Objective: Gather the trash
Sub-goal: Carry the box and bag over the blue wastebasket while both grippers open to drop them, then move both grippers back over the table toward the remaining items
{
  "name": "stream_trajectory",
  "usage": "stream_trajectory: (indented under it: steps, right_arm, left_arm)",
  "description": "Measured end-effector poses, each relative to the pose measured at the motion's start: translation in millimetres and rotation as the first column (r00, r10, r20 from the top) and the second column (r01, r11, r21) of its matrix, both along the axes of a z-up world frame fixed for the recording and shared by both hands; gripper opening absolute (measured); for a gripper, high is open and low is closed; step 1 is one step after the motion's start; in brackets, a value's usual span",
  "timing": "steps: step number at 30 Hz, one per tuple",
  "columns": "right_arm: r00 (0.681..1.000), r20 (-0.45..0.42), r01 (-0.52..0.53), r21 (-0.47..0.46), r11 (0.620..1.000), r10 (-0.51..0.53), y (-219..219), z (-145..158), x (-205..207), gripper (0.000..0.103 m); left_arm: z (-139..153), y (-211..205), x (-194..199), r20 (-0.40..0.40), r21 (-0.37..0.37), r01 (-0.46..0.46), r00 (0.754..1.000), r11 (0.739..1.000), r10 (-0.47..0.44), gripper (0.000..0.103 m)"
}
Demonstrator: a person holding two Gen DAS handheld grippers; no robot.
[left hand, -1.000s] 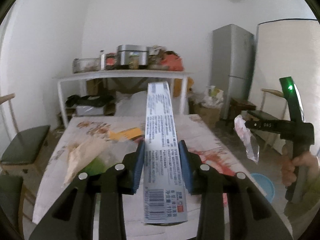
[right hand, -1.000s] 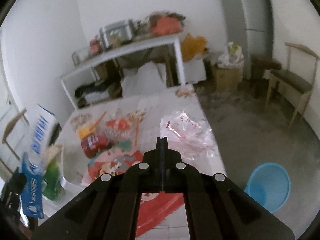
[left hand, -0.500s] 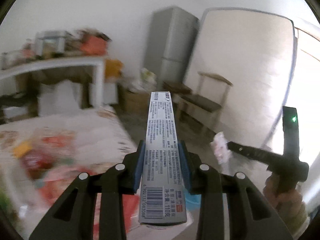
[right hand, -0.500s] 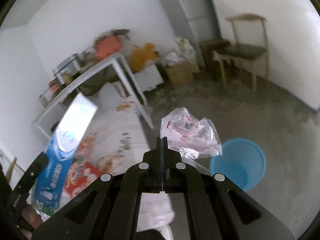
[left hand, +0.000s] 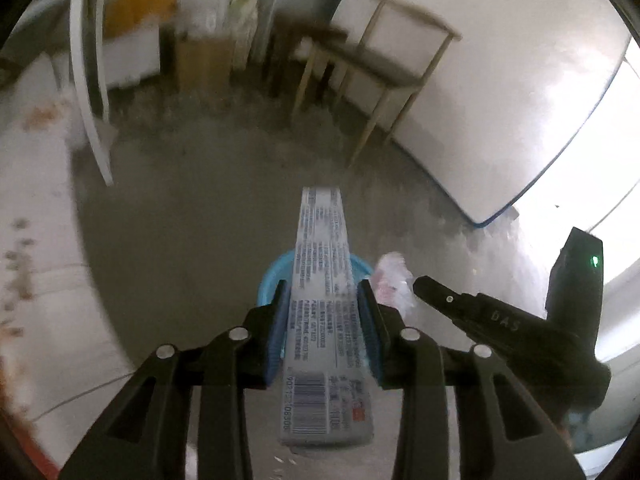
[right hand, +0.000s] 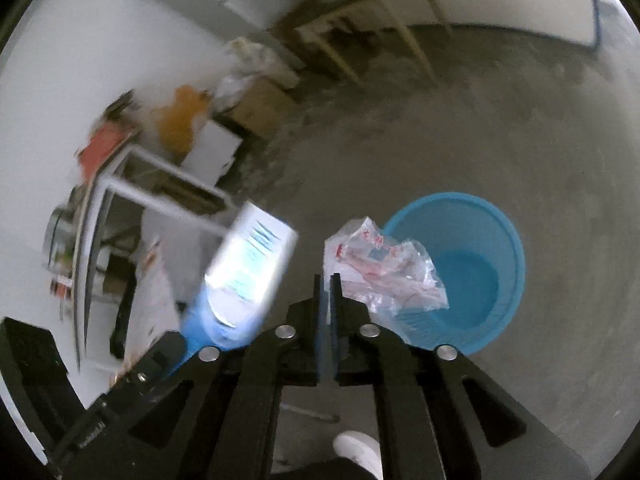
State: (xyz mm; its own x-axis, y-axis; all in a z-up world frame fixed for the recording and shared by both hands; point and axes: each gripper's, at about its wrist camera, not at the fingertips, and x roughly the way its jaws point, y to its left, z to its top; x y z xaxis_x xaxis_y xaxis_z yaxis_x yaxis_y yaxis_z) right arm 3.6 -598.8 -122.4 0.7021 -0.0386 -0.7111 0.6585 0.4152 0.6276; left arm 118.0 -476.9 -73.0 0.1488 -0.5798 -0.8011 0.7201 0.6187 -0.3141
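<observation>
My left gripper (left hand: 323, 292) points down at the concrete floor with a long grey toothpaste box (left hand: 324, 320) between its blue pads. Its jaws are opening, though the pads still look to be against the box's sides. A blue plastic bin (right hand: 472, 272) stands on the floor, and the box hides most of the bin (left hand: 272, 280) in the left wrist view. My right gripper (right hand: 327, 278) is opening, with a clear slit between its pads and nothing in it. The crumpled clear wrapper (right hand: 380, 268) with red print hangs at its tips over the bin's near rim. The right gripper (left hand: 418, 282) and wrapper (left hand: 392, 280) sit beside the box.
The cloth-covered table (left hand: 32, 240) lies to the left, with a white shelf leg (left hand: 92, 112) behind it. A wooden chair (left hand: 384, 64) and a cardboard box (left hand: 204, 64) stand by the far wall. A white panel (left hand: 500, 100) leans at right. A white shoe (right hand: 356, 446) is below my right gripper.
Both grippers have swung away from the table and tipped down toward the floor and the blue bin. The right jaws have parted from fully shut. The wrapper now sits at their tips.
</observation>
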Motion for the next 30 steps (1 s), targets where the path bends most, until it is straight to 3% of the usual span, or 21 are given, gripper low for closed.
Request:
stream_trajectory:
  steps: [2, 5, 8, 13, 15, 20, 23, 30]
  right_arm:
    - [0.999, -0.009, 0.031, 0.044, 0.999, -0.030, -12, -16, 2, 0.036]
    - [0.998, -0.017, 0.069, 0.087, 0.994, -0.067, -17, -29, -2, 0.036]
    - [0.998, -0.021, 0.058, 0.067, 0.996, -0.056, -8, -27, -8, 0.039]
    - [0.996, -0.086, 0.005, -0.040, 0.999, -0.008, 16, -10, -18, 0.049]
    - [0.994, -0.113, -0.019, -0.106, 0.994, 0.007, 29, 1, -30, 0.060]
    - [0.985, -0.171, -0.082, -0.304, 0.949, 0.031, 79, 44, -42, 0.080]
    - [0.982, -0.170, -0.141, -0.372, 0.918, 0.082, 109, 63, -49, 0.081]
    - [0.964, -0.094, -0.265, -0.405, 0.875, 0.249, 172, 97, -42, 0.082]
  left_arm:
    - [-11, -14, 2, 0.008, 0.015, -0.007, 1.000, 1.000, 0.007, 0.066]
    - [-16, -16, 0, 0.041, 0.048, -0.008, 0.999, 0.999, 0.006, 0.069]
    - [-12, 0, 7, 0.039, 0.041, -0.016, 0.999, 0.999, 0.014, 0.072]
    - [14, 40, 10, 0.072, -0.031, -0.047, 0.996, 0.998, 0.049, 0.072]
    - [24, 55, 7, 0.086, -0.040, -0.046, 0.995, 0.998, 0.049, 0.072]
    - [56, 112, -12, 0.118, -0.099, -0.037, 0.992, 0.994, 0.049, 0.073]
    - [75, 160, -25, 0.165, -0.148, -0.067, 0.982, 0.987, 0.091, 0.082]
    - [104, 272, -50, 0.278, -0.239, -0.116, 0.943, 0.964, 0.183, 0.094]
